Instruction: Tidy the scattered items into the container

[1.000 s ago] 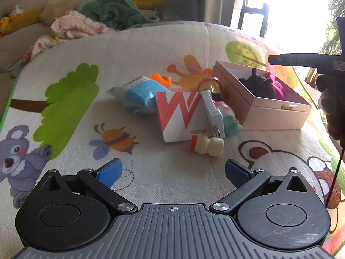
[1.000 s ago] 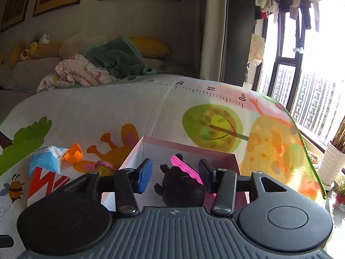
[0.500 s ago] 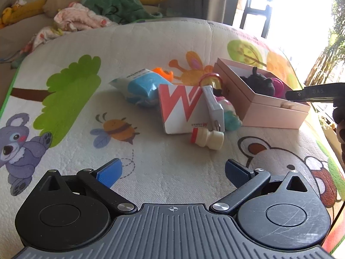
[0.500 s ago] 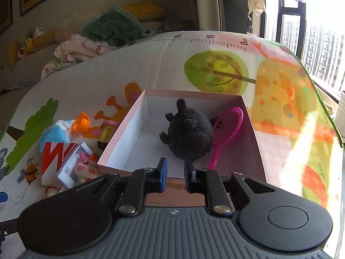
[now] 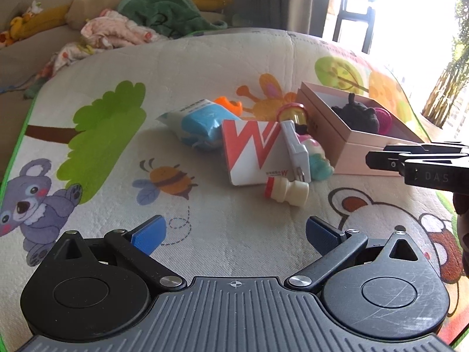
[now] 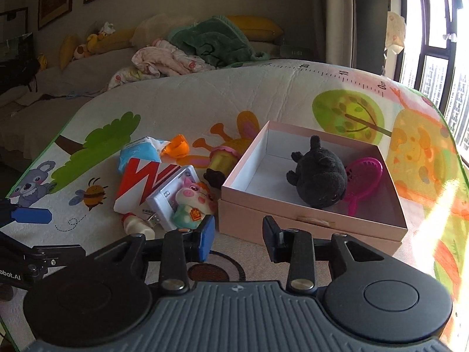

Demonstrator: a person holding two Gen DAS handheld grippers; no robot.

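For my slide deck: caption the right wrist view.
Empty right gripper hovers before pink cardboard box holding black plush toy and pink plastic brush.

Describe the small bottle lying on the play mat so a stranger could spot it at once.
Start at the open pink cardboard box. In front of the pile beside it, nearest the camera, lies the small cream plastic bottle on its side. Its red cap and rounded shape set it apart from the flat red-and-white carton behind it.

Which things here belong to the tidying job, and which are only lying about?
Job things:
pink box, holding black plush toy and pink brush
blue packet
red-and-white carton
small bottle
piglet figure
orange toy

Just lying about:
green blanket
pink clothes
yellow pillow
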